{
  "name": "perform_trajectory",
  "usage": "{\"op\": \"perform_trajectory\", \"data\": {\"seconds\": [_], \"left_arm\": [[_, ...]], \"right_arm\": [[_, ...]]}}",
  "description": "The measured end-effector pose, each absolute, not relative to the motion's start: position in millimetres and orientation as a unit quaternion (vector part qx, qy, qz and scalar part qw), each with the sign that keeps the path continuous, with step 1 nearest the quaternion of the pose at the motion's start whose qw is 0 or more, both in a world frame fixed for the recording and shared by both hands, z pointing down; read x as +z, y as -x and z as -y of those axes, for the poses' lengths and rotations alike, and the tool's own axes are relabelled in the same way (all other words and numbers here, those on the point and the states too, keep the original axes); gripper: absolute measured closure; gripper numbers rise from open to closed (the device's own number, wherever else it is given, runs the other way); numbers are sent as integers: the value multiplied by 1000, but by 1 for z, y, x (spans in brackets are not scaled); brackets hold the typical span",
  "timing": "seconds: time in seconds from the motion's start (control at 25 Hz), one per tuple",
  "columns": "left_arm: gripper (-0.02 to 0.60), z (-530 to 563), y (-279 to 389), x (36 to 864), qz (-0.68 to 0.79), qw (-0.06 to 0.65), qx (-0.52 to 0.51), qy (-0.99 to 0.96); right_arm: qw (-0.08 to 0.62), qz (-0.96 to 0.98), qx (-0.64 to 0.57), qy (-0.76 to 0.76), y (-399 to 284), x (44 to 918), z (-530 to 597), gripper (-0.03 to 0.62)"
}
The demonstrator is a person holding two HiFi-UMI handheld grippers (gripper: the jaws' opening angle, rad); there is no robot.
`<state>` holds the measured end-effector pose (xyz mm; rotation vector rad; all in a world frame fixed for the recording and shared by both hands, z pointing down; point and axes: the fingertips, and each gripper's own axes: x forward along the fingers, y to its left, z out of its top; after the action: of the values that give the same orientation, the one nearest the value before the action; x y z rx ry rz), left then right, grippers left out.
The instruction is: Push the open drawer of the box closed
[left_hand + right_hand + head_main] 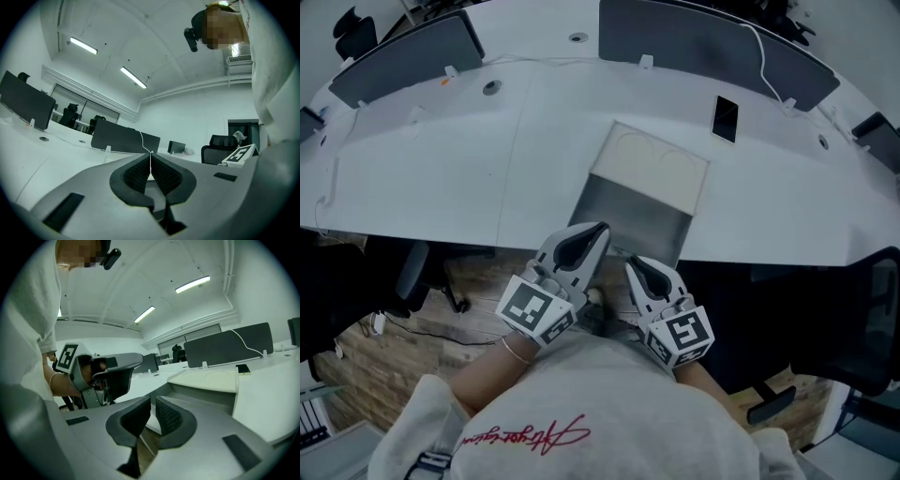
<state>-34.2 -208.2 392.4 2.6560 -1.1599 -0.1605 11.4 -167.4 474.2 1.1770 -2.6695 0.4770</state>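
At six o'clock of the drawer, the left hand-held gripper and right hand-held gripper are hovering shut and empty, wanting a square push toward twelve.

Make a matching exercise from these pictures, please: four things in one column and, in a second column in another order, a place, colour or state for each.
Things
1. drawer
2. phone
3. box top
4. left gripper

Descriptions
A. cream coloured
B. jaws together, nothing between them
C. pulled out toward the person
D. black, lying on the white desk

Pairs: 1-C, 2-D, 3-A, 4-B
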Motion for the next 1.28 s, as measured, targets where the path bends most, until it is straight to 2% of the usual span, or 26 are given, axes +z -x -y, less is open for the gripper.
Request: {"op": "perform_trajectory", "data": {"seconds": [0.44, 0.56, 0.72, 1.28], "left_arm": [[563, 186, 35, 381, 435, 120, -60, -890], [563, 181, 38, 380, 439, 119, -57, -889], [563, 179, 43, 383, 442, 124, -53, -887], [563, 185, 40, 382, 431, 130, -57, -891]], "right_arm": [[138, 867, 273, -394, -11, 555, 167, 569], [134, 861, 289, -396, -9, 560, 172, 566], [118, 854, 315, -398, -1, 560, 179, 520], [59, 793, 423, -434, -5, 564, 184, 522]]}}
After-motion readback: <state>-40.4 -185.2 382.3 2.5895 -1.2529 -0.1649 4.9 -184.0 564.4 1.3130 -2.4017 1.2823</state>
